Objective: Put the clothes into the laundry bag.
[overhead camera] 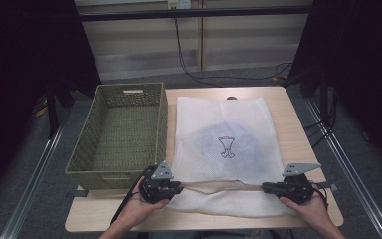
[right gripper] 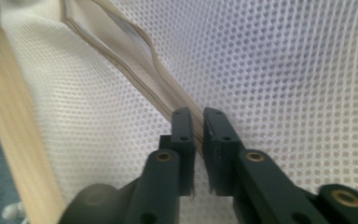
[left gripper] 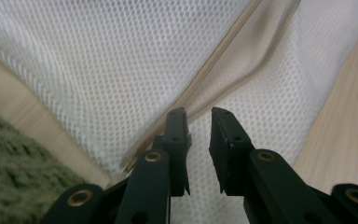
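White mesh bag (overhead camera: 224,139) flat on counter (overhead camera: 298,129), beside woven basket (overhead camera: 124,129).
Overhead: printed emblem. Close up: left gripper (left gripper: 199,116) narrowly parted over beige edging; right gripper (right gripper: 196,116) nearly closed on edging.

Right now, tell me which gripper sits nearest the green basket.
The left gripper, just beside the basket's near corner; the right gripper is across the white mesh bag.

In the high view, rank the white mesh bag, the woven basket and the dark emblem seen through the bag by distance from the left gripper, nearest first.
From the left gripper, at the table's near left:
1. White mesh bag: its near edge lies right at the jaws.
2. Woven basket: just to the gripper's left, near corner close by.
3. Dark emblem: farther up and to the right, mid-bag.
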`<state>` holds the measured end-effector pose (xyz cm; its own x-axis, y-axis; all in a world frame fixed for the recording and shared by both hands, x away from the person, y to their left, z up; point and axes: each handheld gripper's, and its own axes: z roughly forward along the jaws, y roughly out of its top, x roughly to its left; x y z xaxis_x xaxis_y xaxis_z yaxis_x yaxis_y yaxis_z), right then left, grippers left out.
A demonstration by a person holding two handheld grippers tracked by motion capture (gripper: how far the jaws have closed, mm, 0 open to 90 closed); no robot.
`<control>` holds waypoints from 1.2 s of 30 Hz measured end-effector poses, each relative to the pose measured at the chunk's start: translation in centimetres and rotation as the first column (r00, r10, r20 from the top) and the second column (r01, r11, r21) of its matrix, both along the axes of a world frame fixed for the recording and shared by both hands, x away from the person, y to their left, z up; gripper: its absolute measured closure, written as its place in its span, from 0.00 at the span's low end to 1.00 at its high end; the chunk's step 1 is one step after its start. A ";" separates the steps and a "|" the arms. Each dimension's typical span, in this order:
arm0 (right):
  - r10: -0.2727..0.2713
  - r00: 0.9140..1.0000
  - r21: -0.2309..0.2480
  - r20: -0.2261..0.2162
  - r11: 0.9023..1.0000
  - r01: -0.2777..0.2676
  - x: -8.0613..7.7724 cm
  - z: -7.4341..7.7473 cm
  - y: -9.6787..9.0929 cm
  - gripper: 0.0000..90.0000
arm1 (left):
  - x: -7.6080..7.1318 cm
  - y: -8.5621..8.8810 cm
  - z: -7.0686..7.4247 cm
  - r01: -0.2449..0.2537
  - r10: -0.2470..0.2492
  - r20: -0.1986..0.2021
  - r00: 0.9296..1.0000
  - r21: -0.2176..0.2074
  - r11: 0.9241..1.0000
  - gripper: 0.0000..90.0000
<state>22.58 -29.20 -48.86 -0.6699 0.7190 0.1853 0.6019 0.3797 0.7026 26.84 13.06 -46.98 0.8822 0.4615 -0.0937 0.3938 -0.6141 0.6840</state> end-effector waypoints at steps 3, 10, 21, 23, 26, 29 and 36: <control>-0.006 1.000 -0.023 -0.013 1.000 0.005 0.2 -0.5 0.0 0.87 | 0.0 -0.1 -0.3 0.016 -0.016 0.004 1.000 0.026 1.000 0.85; -0.033 0.999 -0.086 0.002 0.996 0.033 0.6 -0.7 -0.3 0.88 | -0.1 -0.2 -1.5 0.021 -0.024 0.016 1.000 0.139 0.990 0.85; -0.079 0.997 -0.091 -0.008 0.993 0.078 0.4 -0.7 -0.5 0.89 | -0.3 0.3 -1.5 -0.029 0.029 0.003 1.000 0.142 0.989 0.88; -0.087 0.996 -0.066 -0.024 0.994 0.085 0.5 -0.7 -0.6 0.88 | -0.5 0.2 -1.6 -0.042 0.042 0.000 0.999 0.120 0.992 0.88; -0.089 0.995 -0.004 -0.038 0.996 0.088 0.4 -0.5 -1.0 0.85 | -0.4 0.8 -1.4 -0.020 0.022 -0.031 0.999 0.071 0.997 0.85; -0.090 0.996 0.097 0.007 0.991 0.089 0.0 0.3 -1.6 0.82 | -0.8 1.5 -0.1 -0.030 0.028 -0.031 0.999 -0.060 0.998 0.80; -0.113 0.989 0.228 0.091 0.969 0.089 -1.1 2.2 -2.4 0.74 | -3.1 4.1 1.7 -0.058 0.063 0.025 0.998 -0.160 0.985 0.59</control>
